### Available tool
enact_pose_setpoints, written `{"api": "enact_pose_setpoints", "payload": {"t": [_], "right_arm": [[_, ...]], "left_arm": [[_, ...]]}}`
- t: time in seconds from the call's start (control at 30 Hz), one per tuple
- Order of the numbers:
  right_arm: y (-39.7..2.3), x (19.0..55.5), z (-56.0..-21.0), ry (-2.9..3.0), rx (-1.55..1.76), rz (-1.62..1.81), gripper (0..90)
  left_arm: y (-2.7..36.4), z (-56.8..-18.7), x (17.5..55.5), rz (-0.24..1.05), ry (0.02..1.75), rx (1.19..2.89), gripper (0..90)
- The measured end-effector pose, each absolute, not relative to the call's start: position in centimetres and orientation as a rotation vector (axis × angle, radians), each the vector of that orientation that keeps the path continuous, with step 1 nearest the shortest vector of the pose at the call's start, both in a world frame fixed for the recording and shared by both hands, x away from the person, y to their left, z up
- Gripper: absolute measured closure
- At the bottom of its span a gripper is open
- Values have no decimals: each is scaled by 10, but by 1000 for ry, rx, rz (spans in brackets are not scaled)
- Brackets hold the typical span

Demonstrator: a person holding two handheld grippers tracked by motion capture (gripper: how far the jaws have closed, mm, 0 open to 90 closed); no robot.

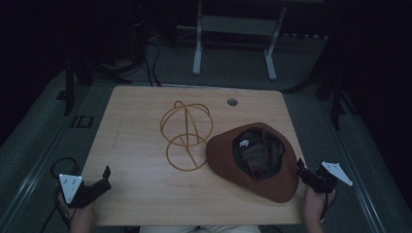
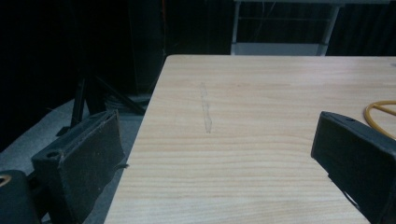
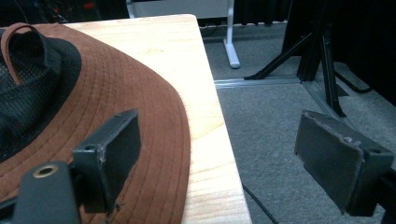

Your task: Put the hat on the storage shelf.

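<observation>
A brown brimmed hat (image 1: 252,162) lies upside down on the right part of the wooden table (image 1: 141,145), its dark mesh lining facing up. A yellow wire hat stand (image 1: 187,133) rests at the table's middle, just left of the hat. My left gripper (image 1: 104,178) hovers at the table's front left corner, open and empty. In the left gripper view its jaws (image 2: 219,135) stand wide apart over the table's left edge, with the wire stand (image 2: 380,112) at the far right. My right gripper (image 3: 222,140) is open at the hat's right brim (image 3: 140,107); one jaw is over the brim, the other over the floor.
A round cable hole (image 1: 232,102) sits near the table's far edge. Beyond the table stand a white desk frame (image 1: 233,43) and dark tripod legs (image 3: 317,60) on grey carpet. A faint scratch mark (image 2: 206,109) runs along the left part of the tabletop.
</observation>
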State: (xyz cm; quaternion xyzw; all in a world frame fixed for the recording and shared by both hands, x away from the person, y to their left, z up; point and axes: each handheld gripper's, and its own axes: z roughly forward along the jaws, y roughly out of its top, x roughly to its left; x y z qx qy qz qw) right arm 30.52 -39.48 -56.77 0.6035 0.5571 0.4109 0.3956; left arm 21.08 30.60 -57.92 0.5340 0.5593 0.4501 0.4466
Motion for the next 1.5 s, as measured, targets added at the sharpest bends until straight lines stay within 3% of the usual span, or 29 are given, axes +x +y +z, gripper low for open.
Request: {"api": "enact_pose_setpoints", "payload": {"t": [0.57, 0.97, 1.17, 1.37, 1.5], "right_arm": [[-388, 307, -565, 1504, 1502, 1013, 141], [-372, 310, -526, 1663, 1459, 1043, 131], [-361, 320, -514, 1801, 1434, 1060, 124], [-350, 328, -506, 1835, 1410, 1080, 118], [-344, 337, -504, 1861, 1402, 1094, 117]], "left_arm": [[298, -575, 212, 1177, 1399, 1307, 28], [293, -575, 213, 1132, 1342, 1350, 28], [291, -573, 213, 1026, 1330, 1339, 28], [285, -570, 211, 1109, 1370, 1392, 28], [287, -568, 209, 1075, 1359, 1413, 28]]}}
